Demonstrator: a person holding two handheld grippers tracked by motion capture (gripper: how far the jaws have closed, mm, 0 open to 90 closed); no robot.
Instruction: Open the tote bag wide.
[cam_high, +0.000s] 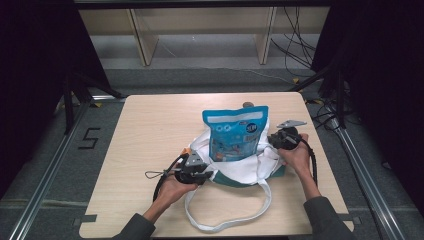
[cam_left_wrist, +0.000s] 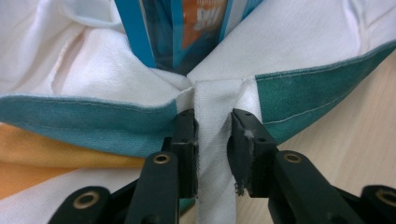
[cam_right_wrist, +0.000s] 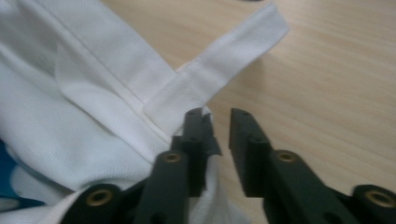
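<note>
Item: tote bag (cam_high: 240, 167) mid-table, blue pouch (cam_high: 235, 135) standing inside; your left gripper (cam_left_wrist: 214, 140) straddles its white strap (cam_left_wrist: 212, 154), jaws apart, right gripper (cam_right_wrist: 215, 140) open at the rim; next, I judge, clamp both.

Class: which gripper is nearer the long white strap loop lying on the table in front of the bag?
Left. The left gripper sits by the strap loop where it joins the bag; the right gripper is at the bag's far side.

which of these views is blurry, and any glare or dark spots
High view: table evenly lit, surroundings nearly black, fairly sharp. Left gripper view: tote bag sharp by the jaws, blue pouch soft up close. Right gripper view: white strap slightly soft, mild sheen on the wood.
</note>
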